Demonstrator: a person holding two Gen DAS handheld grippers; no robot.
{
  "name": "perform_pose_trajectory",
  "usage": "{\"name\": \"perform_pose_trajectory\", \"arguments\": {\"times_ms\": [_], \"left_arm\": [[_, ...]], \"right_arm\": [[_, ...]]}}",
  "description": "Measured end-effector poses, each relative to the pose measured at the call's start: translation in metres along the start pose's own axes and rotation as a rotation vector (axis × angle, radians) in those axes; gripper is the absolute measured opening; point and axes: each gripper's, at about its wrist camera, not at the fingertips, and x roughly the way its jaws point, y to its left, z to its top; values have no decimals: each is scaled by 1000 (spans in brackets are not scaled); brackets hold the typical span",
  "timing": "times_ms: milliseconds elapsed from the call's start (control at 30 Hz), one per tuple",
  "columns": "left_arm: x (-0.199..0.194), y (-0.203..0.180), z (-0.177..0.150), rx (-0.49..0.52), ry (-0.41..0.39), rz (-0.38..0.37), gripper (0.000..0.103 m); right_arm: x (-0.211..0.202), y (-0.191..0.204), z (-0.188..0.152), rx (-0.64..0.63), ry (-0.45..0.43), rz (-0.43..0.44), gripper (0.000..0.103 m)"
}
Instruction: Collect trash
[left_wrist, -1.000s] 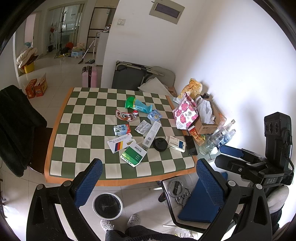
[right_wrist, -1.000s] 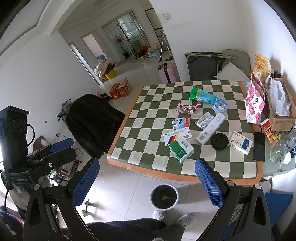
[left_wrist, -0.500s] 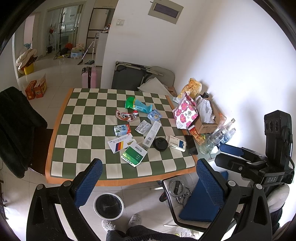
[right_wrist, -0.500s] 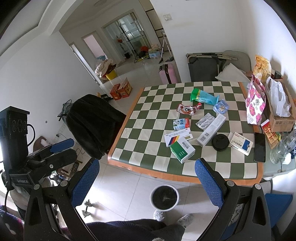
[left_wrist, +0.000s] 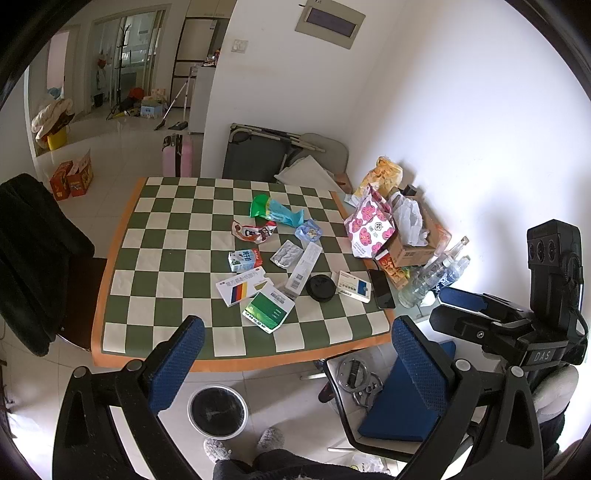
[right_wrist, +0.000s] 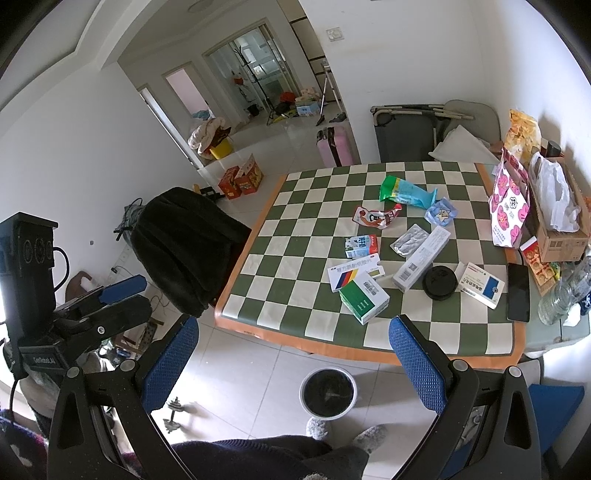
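Observation:
Several pieces of trash lie on the checkered table (left_wrist: 162, 258) (right_wrist: 295, 258): a green box (left_wrist: 269, 311) (right_wrist: 364, 300), a striped white box (left_wrist: 244, 286) (right_wrist: 354, 272), a small milk carton (left_wrist: 243, 259) (right_wrist: 361, 246), a red wrapper (left_wrist: 253, 232) (right_wrist: 376, 216), a green-blue bag (left_wrist: 275, 211) (right_wrist: 406, 192), a black lid (left_wrist: 321, 288) (right_wrist: 439, 282). A black-lined bin (left_wrist: 217, 410) (right_wrist: 328, 393) stands on the floor before the table. My left gripper (left_wrist: 295, 362) and right gripper (right_wrist: 291, 365) are open, empty, held high in front of the table.
A black jacket hangs on a chair (right_wrist: 184, 247) left of the table. A floral bag (left_wrist: 369, 229), a cardboard box (left_wrist: 410, 247), bottles (left_wrist: 432, 277) and a phone (left_wrist: 382, 293) crowd the table's right side. A blue-cushioned chair (left_wrist: 399, 402) stands at right. A dumbbell (right_wrist: 171, 415) lies on the floor.
Both grippers have drawn slightly back and up from the table; both stay open and empty. Nothing on the table has moved.

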Motion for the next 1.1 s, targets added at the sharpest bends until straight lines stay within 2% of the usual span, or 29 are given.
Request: {"name": "perform_pose_trajectory", "arguments": {"times_ms": [400,467,567,633,700,800,900,1033,1100], "left_arm": [[3,-2,2,-1,4,5,103],[5,-2,5,1,3,57,103],[11,5,12,24,2,208,103],[34,14,15,23,27,274,103],[62,27,12,16,62,303,103],[110,45,7,-4,138,304,103],[158,44,0,63,210,309,103],[243,27,1,181,396,242,102],[279,18,-1,232,476,240,102]], "right_arm": [[5,15,2,3,0,-7,103],[5,14,2,20,-8,-31,103],[13,6,1,86,-21,-120,103],[24,-6,-1,141,-19,-218,103],[40,-25,-6,191,-6,-314,103],[68,-72,-16,287,36,-422,103],[98,-130,-28,387,112,-442,103],[136,-200,-41,438,216,-462,103],[160,-232,-46,452,268,-466,103]]}}
